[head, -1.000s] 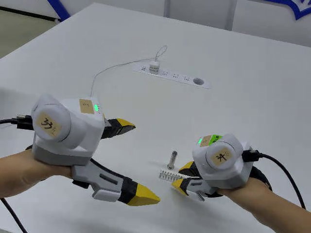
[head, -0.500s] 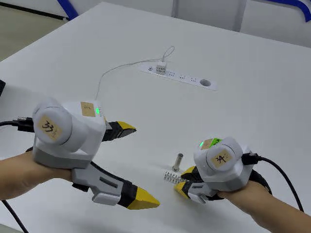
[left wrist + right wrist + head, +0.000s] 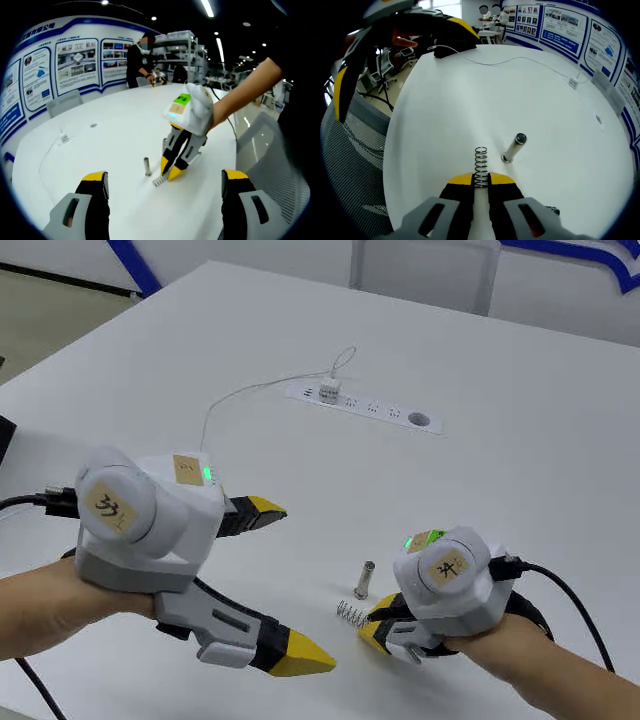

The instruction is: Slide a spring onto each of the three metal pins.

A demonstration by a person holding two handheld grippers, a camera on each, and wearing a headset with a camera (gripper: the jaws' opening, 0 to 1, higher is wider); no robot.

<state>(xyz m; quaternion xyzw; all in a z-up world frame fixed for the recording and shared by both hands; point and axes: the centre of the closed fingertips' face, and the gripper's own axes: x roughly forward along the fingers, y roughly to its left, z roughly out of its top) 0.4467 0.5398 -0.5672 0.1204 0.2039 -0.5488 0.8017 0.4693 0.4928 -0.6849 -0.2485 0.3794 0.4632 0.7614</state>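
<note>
One short metal pin (image 3: 364, 580) stands upright on the white table (image 3: 500, 470), in front of my right gripper (image 3: 375, 625). That gripper is shut on one end of a small coil spring (image 3: 350, 614), which lies low over the table just left of the pin. In the right gripper view the spring (image 3: 480, 165) sticks out past the shut yellow tips, with the pin (image 3: 513, 147) to its right. My left gripper (image 3: 285, 580) is open with nothing in it, left of the pin. Its own view shows the pin (image 3: 147, 166), the spring (image 3: 158, 180) and the right gripper (image 3: 170, 170).
A white power strip (image 3: 362, 407) with a plug and a thin cable (image 3: 235, 395) lies further back on the table. A grey chair (image 3: 425, 270) stands at the far edge. A mesh chair (image 3: 350, 165) is beside the table's near side.
The head camera has shifted a little. The grippers, spring and pin keep the same places relative to each other.
</note>
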